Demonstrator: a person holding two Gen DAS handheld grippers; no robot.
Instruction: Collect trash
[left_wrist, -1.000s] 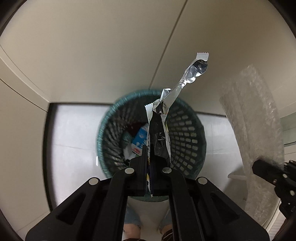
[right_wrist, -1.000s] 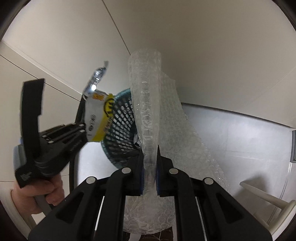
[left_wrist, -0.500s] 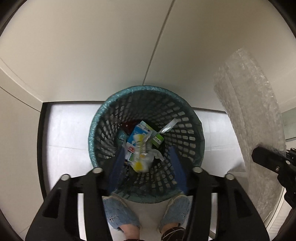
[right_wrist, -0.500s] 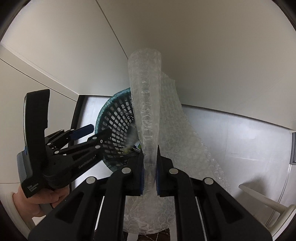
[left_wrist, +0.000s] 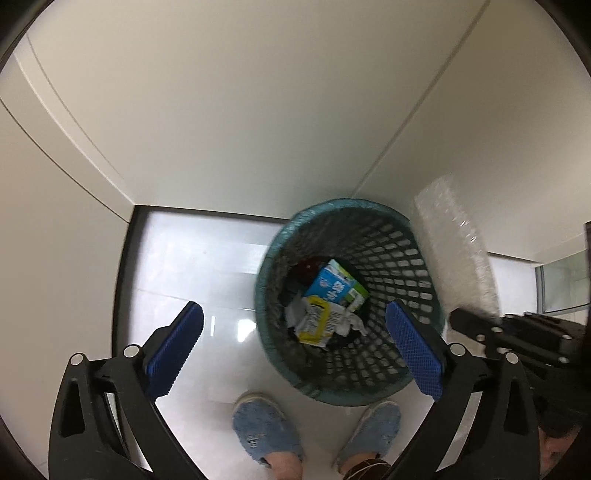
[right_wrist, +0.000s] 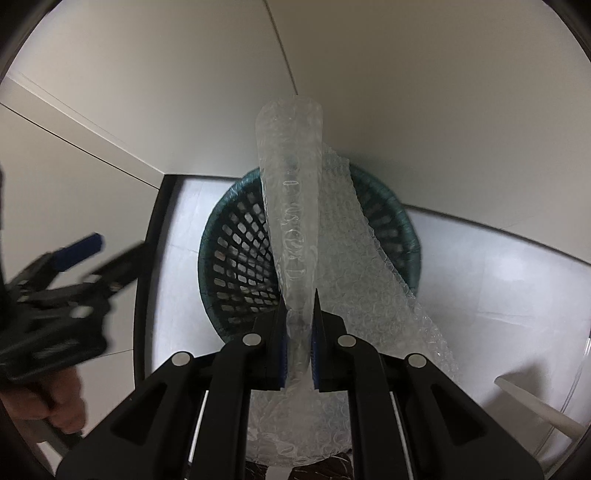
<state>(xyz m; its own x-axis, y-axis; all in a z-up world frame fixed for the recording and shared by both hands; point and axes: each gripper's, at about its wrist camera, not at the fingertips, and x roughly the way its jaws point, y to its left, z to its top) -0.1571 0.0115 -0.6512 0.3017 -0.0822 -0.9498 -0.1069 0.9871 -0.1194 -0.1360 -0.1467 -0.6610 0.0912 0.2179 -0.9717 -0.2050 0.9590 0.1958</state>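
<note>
- Left wrist view: glossy white tile floor (left_wrist: 192, 266), pale wall panels (left_wrist: 240, 110) meeting in a corner, dark strip along the floor's left edge
- teal mesh waste basket (left_wrist: 399, 258) stands on the floor near the wall corner, person's two blue shoes (left_wrist: 264, 430) just in front of it
- left gripper (left_wrist: 295, 350) has just been opening, jaws spread wide, blue pads (left_wrist: 173, 349) far apart, nothing between them, hanging over the basket's near rim
- inside the basket: blue-and-white carton (left_wrist: 332, 286), yellow wrapper (left_wrist: 314, 325) on top of it, crumpled white paper (left_wrist: 351, 325), something dark red at the back
- bubble wrap (left_wrist: 458, 251) hangs at the basket's right edge, pinched at the bottom by the black right gripper's tip (left_wrist: 476, 326), view blurred there
- Right wrist view: same floor (right_wrist: 498, 280) and wall corner, white chair leg (right_wrist: 535, 406) at lower right
- right gripper (right_wrist: 299, 332) clamped tight on the bubble wrap (right_wrist: 291, 221), sheet squeezed thin between the pads
- wrap is clear, rolled into a tube rising over the basket (right_wrist: 236, 258) mouth, loose flap draping right and down over the rim
- left gripper (right_wrist: 96, 254) at the left edge, blurred, jaws apart, a hand (right_wrist: 59, 406) under it
</note>
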